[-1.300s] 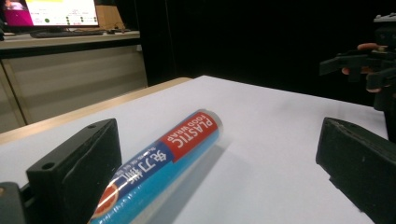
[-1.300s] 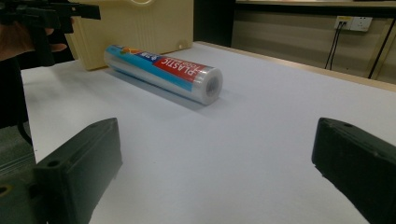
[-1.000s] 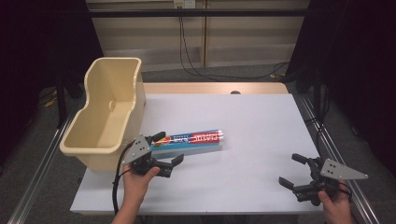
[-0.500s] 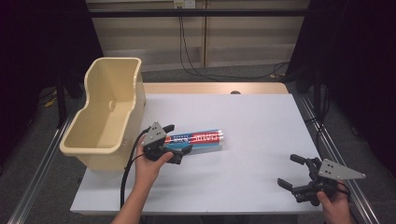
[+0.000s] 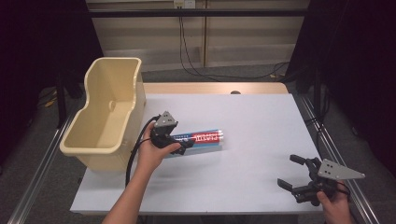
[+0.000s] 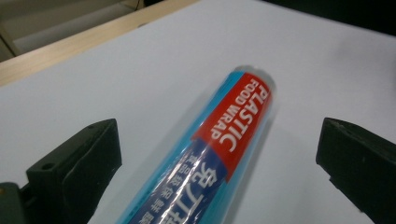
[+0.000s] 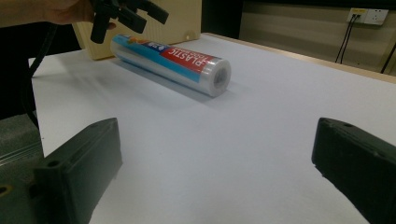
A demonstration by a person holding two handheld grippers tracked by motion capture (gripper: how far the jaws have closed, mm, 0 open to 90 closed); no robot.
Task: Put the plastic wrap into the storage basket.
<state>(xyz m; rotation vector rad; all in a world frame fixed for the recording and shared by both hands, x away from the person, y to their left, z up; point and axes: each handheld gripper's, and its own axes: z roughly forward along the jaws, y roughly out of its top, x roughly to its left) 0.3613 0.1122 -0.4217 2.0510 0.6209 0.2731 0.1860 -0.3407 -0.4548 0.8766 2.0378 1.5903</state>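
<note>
I read "PLASTIC FOOD WRAP" in white capitals on the red band of the roll (image 6: 219,154); below it on the blue part runs a line of white characters that I cannot make out, and the lower end of the roll is cut off at the bottom edge of my left gripper view. From the right gripper view I catch "PLASTIC" again on the red band, with a smaller line under it too fine to read.

I count one roll, lying on its side on the white desk (image 5: 243,186), just beside the bin (image 5: 105,116). One cream bin stands at the desk's left edge; I see a small hole in its far wall, and its inside is bare as far as I can see.

I have two grippers. My left gripper (image 5: 180,142) sits over the bin end of the roll, and that end is hidden under my hand (image 5: 152,151) from above. Its jaws are spread wide, one on each side of the roll, both clear of it. My right gripper (image 5: 299,175) is well apart from the roll, near the desk's right front corner, jaws spread wide with nothing between them but desk.

On the wall beyond the desk, one white socket plate (image 7: 371,16) carries two black cables hanging down.
</note>
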